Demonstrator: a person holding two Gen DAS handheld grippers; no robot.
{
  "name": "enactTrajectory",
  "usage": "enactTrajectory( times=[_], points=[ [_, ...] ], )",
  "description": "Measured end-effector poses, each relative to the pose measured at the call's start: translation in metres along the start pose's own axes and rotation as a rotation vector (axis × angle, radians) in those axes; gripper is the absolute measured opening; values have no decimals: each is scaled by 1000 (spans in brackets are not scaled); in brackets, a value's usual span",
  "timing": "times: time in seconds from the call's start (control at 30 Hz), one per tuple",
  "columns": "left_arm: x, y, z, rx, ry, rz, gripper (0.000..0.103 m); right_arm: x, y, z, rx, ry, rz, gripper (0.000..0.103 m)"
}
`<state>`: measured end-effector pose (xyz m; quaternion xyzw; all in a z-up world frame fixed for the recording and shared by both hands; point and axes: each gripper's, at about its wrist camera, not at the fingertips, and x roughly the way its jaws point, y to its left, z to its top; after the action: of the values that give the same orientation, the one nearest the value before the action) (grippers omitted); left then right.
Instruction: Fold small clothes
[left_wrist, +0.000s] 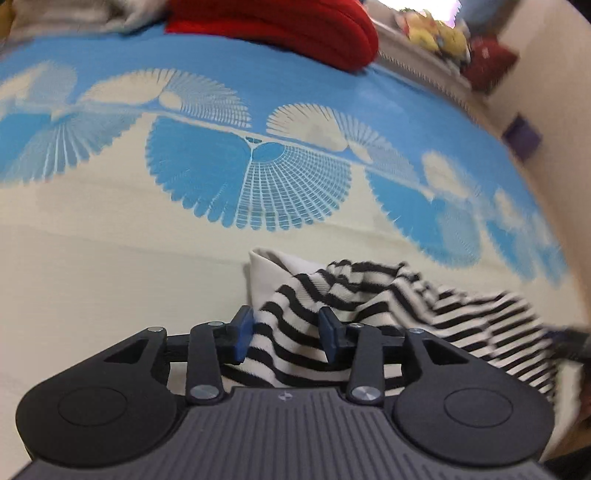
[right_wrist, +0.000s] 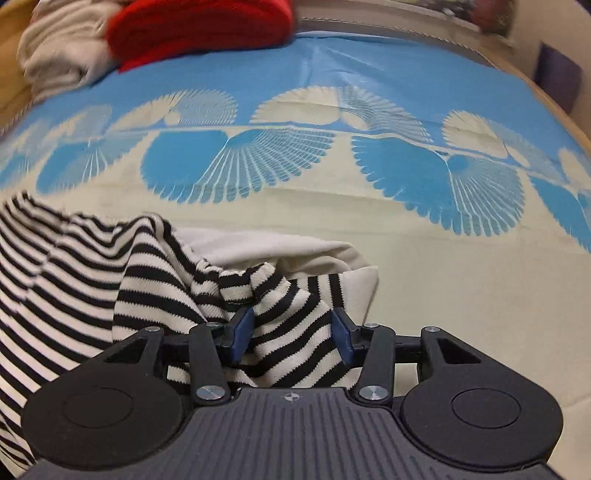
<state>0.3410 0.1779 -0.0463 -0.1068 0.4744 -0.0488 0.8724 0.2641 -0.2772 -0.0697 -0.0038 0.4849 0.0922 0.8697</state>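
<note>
A small black-and-white striped garment (left_wrist: 369, 295) lies crumpled on the cream part of the patterned cloth, its plain white inside (left_wrist: 269, 273) showing at the far edge. My left gripper (left_wrist: 287, 334) stands open over its left end, with a striped fold lying loose between the blue pads (left_wrist: 243, 334). In the right wrist view the same striped garment (right_wrist: 74, 266) spreads off to the left, its white part (right_wrist: 295, 251) beyond it. My right gripper (right_wrist: 291, 334) is open over the right end, striped cloth slack between its pads (right_wrist: 341, 336).
A blue and cream patterned cloth (left_wrist: 221, 166) covers the surface. A red knitted garment (right_wrist: 199, 26) and a pale grey one (right_wrist: 59, 55) lie at the far edge. Yellow soft toys (left_wrist: 439, 33) and a purple object (left_wrist: 522, 136) sit past the right edge.
</note>
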Motion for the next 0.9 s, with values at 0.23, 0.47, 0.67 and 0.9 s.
enactTrajectory(
  times=[0.23, 0.47, 0.67, 0.9],
  points=[
    [15, -13, -1, 62, -9, 39, 34, 1, 0, 7, -5, -23, -25, 3],
    [-25, -15, 13, 58, -289, 29, 1, -58, -22, 27, 180, -463, -105, 2],
    [1, -23, 11, 111, -197, 118, 1, -25, -10, 38, 144, -377, -165, 2],
    [29, -4, 12, 18, 16, 147, 19, 29, -6, 37, 111, -86, -194, 26]
  ],
)
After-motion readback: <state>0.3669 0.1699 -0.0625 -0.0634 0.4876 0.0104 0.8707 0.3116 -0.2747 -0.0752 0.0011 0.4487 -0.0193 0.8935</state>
